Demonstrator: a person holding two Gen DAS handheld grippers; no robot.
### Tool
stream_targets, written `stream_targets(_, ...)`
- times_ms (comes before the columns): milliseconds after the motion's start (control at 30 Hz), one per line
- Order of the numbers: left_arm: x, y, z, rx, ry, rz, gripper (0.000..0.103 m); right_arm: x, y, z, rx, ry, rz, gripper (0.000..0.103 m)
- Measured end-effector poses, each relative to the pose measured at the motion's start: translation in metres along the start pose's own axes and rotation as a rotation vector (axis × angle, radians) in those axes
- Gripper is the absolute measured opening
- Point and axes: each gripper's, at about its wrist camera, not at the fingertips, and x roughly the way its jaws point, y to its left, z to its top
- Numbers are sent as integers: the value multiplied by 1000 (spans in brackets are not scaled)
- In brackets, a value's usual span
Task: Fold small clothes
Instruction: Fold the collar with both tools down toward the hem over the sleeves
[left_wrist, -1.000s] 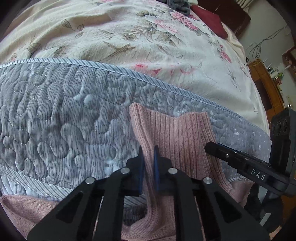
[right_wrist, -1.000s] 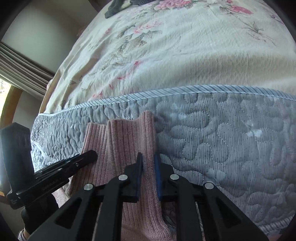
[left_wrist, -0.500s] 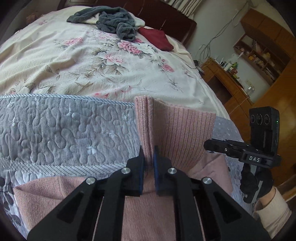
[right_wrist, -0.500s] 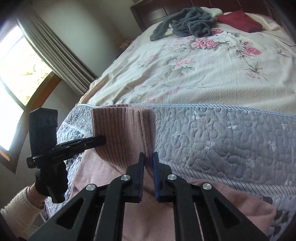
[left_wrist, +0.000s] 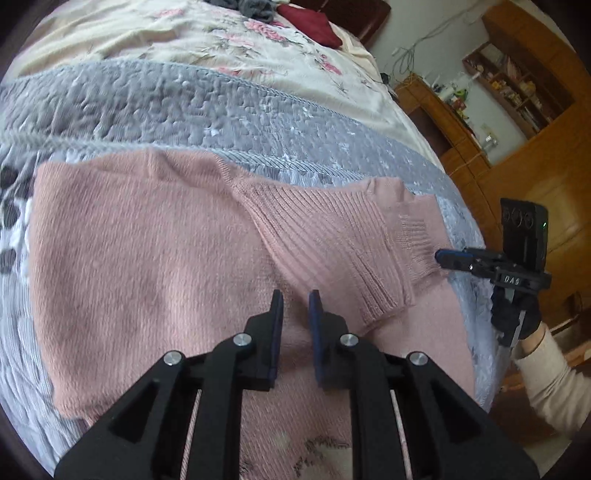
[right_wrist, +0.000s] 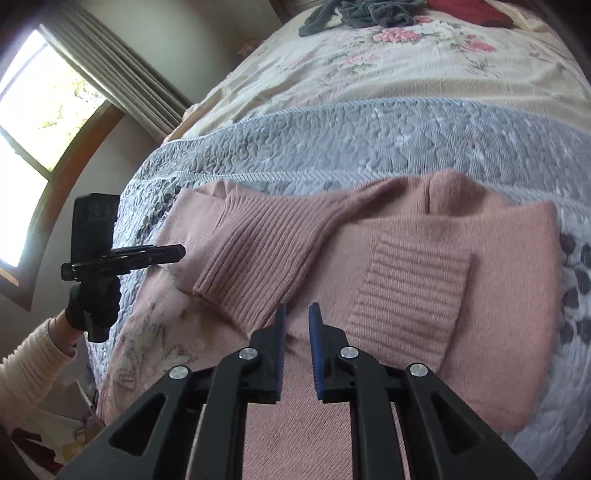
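Note:
A pink knit sweater (left_wrist: 147, 258) lies flat on the grey quilt (left_wrist: 221, 99). One ribbed sleeve (left_wrist: 332, 236) is folded across its body. My left gripper (left_wrist: 295, 293) hovers open just above the sweater, beside that sleeve's cuff, holding nothing. In the right wrist view the same ribbed sleeve (right_wrist: 258, 266) lies at left and a second ribbed cuff (right_wrist: 406, 299) lies on the sweater (right_wrist: 509, 280) at right. My right gripper (right_wrist: 297, 306) is open between them, empty. Each gripper shows in the other's view: the right gripper (left_wrist: 443, 255), the left gripper (right_wrist: 177, 251).
A floral bedsheet (right_wrist: 388, 70) covers the bed beyond the quilt (right_wrist: 332, 136). A dark grey clothes heap (right_wrist: 362, 11) and a red cloth (left_wrist: 306, 22) lie at the far end. Wooden cabinets (left_wrist: 517, 129) stand on one side, a curtained window (right_wrist: 48, 110) on the other.
Both grippers have let go of the ribbed sleeve they were pinching. It now lies folded over the sweater's body, and both grippers stand open above it.

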Motion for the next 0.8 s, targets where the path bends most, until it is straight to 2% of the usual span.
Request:
stream_targets(33,-3,3,-1,-41,-17,-33,17,0,-2,-2,31,-7,24,17)
stream_targets(67,-4,4,-1,-73,-29,-50,26,1,-4,-3,71,-14,56,20)
stream_targets(100,-2,4,-1,-104,-28,-59,36,4,-4,-3,110,-13,78,29)
stream_targets(133,2,3,0,-130,-25,-66,39,9,-4,-3,141,-11,88,35)
stream_targets(167,7,3,2,-152,-16,-66,43,14,-4,-2,160,-8,89,35)
stream_targets(233,22,2,2,-195,22,-61,44,28,-3,-1,194,11,98,35)
stream_targets(300,34,3,4,-221,54,-40,36,40,-4,-1,229,25,120,34)
stream_targets(333,39,3,4,-225,56,-40,30,46,-5,0,245,35,132,30)
stream_targets(367,42,3,5,-229,59,-47,11,51,-6,1,258,47,137,25)
stream_targets(400,45,3,6,-237,64,-57,8,55,-6,2,262,54,140,13)
stream_targets(500,41,1,10,-219,44,-60,7,47,-2,6,238,36,128,10)
stream_targets(600,30,-2,14,-156,42,-21,7,32,-2,9,207,13,67,9)
stream_targets(800,37,2,5,-79,100,85,8,49,-9,2,197,77,-19,8)
